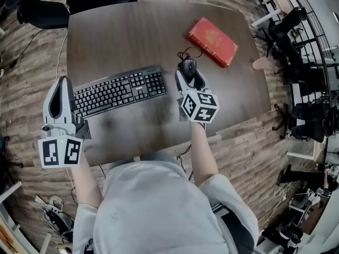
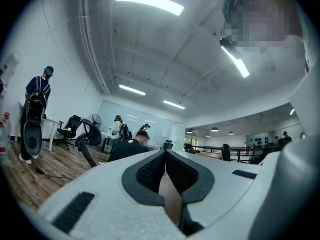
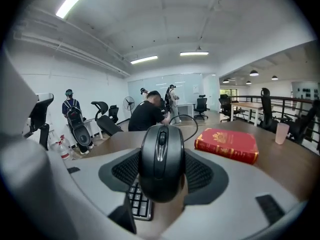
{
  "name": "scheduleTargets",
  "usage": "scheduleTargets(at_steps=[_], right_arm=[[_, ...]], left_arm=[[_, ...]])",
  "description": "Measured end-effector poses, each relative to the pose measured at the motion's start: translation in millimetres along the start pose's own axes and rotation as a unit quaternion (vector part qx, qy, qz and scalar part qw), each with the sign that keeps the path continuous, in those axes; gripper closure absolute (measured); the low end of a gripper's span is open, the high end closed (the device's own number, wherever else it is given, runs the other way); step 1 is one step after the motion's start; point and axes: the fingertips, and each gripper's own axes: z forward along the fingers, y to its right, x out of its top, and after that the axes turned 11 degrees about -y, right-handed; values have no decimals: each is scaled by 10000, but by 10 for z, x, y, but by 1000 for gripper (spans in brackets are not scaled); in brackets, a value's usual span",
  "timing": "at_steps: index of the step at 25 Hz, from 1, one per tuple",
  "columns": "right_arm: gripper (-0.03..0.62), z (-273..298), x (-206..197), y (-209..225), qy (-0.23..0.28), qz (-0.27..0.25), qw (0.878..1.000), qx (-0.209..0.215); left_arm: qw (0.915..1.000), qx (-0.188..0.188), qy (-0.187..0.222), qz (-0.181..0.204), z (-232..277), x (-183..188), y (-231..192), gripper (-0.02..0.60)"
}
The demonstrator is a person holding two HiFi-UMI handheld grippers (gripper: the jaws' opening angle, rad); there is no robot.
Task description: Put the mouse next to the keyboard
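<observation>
- Beside the keyboard (image 1: 121, 90), the right gripper (image 1: 188, 74) clasped the mouse (image 1: 188, 65) between its fingers.
- Left gripper (image 1: 62, 86) fingers were pressed together, empty.
- A level, gentle set-down seemed best.

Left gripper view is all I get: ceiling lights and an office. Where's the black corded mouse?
Observer: The black corded mouse sits between the right gripper's jaws, which are closed on its sides.
Operator: And the keyboard?
Observer: The black keyboard lies on the brown wooden table; the mouse is just past its right end.
Operator: Anything else nearby?
Observer: A red hardcover book lies beyond the mouse, to the right, apart from it.
</observation>
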Motion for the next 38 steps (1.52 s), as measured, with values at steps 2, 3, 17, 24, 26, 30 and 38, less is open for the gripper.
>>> scheduleTargets(at_steps=[2, 3, 17, 24, 26, 30, 38], right_arm=[[338, 125, -73, 42, -163, -6, 9999, 46], [338, 181, -109, 63, -244, -12, 9997, 65], [336, 765, -506, 178, -1130, -61, 9929, 372], [336, 946, -687, 168, -1489, -44, 9876, 495], [338, 985, -729, 166, -1590, -30, 9859, 514], [336, 1074, -836, 170, -1809, -18, 9822, 501], [336, 1187, -945, 193, -2138, -105, 9759, 425]], left_arm=[[9999, 102, -28, -11, 11, -36, -4, 570], [9999, 149, -44, -14, 16, -53, -4, 571], [9971, 713, -248, -6, 56, -203, 6, 569], [9953, 906, -336, 13, 33, -247, 17, 571], [9948, 957, -354, 17, 18, -254, 24, 569], [9937, 1047, -393, 24, -4, -297, 22, 571], [9921, 1173, -439, 8, -17, -348, 22, 570]])
